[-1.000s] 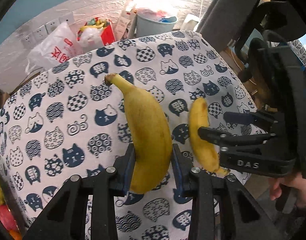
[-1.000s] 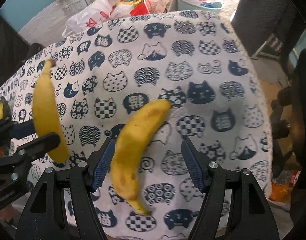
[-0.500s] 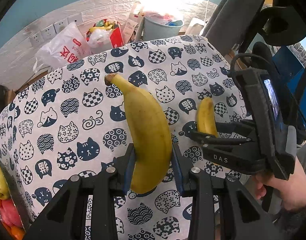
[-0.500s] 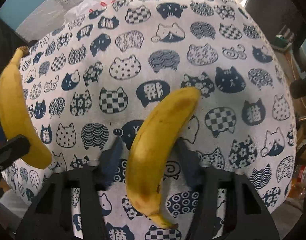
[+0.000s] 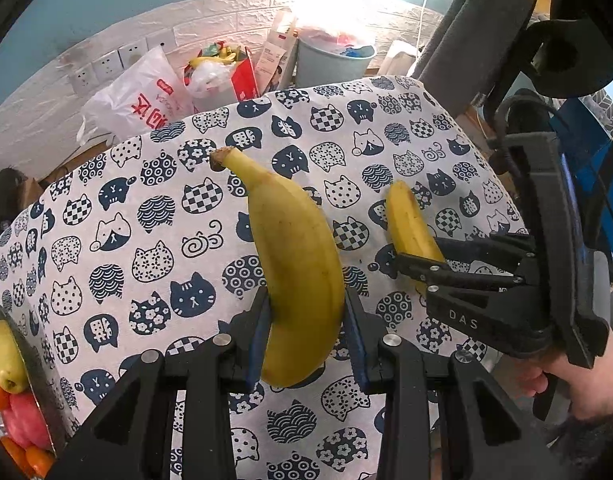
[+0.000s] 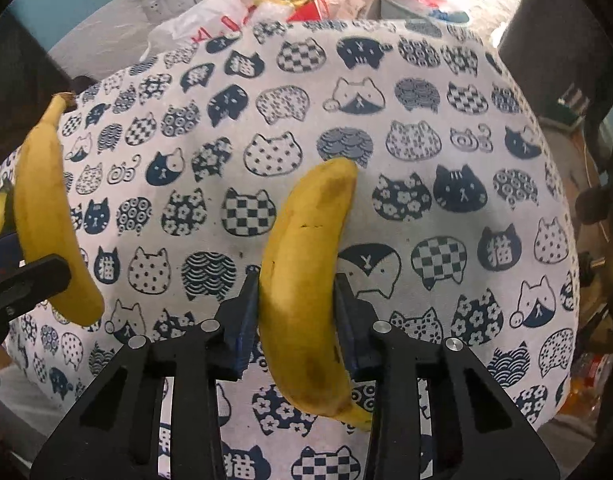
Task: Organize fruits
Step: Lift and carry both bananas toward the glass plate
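Note:
My left gripper (image 5: 306,320) is shut on a large yellow banana (image 5: 298,264), held above the cat-print tablecloth (image 5: 154,216) with its stem pointing away. The same banana (image 6: 46,220) shows at the left edge of the right wrist view. My right gripper (image 6: 294,304) is shut on a second, slightly bruised banana (image 6: 306,272), its blue pads pressing both sides at mid-length. In the left wrist view this second banana (image 5: 406,220) sticks out of the right gripper (image 5: 418,268), which a hand (image 5: 578,384) holds.
A grey tray (image 5: 34,364) at the left edge holds a green fruit (image 5: 4,356) and pink and orange ones. Behind the table are a white plastic bag (image 5: 138,100), a red bag (image 5: 242,76) and a grey bin (image 5: 330,60). A dark chair (image 5: 486,20) stands right.
The right gripper's jaws closed from wide open onto the banana that lay between them on the cloth. The left gripper kept its grip on its banana and drew back slightly.

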`<state>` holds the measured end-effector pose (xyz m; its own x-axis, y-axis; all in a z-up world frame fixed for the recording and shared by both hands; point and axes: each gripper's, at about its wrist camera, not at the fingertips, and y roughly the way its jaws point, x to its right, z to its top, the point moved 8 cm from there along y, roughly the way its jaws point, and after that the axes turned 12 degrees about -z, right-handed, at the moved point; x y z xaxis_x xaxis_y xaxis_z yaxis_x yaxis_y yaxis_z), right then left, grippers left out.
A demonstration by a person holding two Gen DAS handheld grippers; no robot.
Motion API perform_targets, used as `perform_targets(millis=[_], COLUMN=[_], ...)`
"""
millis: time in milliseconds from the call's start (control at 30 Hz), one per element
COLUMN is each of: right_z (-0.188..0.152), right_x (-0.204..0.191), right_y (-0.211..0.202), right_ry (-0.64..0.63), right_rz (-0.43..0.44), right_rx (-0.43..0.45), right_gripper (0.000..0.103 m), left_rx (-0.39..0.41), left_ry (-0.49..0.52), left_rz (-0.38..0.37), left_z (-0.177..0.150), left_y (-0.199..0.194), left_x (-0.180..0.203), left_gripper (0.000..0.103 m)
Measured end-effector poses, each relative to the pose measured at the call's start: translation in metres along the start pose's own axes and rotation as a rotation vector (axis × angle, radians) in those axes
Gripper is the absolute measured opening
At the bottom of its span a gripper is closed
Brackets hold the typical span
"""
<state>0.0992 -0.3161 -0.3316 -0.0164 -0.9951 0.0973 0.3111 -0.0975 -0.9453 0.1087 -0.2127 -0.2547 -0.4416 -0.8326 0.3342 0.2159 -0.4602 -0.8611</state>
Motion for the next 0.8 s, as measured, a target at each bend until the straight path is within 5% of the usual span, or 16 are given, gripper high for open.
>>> perform_targets(millis=[800], right_z=[0.029], right_x=[-0.034], right_y=[-0.083], right_ry=[-0.059], right_rz=[0.108], right_rx=[0.175], right_gripper=[0.033], left_rx=[0.061], left_ry=[-0.006], left_rz=[0.063], left_z=[-0.014], left_y=[-0.05], left_x=[-0.026], left_gripper=[0.035])
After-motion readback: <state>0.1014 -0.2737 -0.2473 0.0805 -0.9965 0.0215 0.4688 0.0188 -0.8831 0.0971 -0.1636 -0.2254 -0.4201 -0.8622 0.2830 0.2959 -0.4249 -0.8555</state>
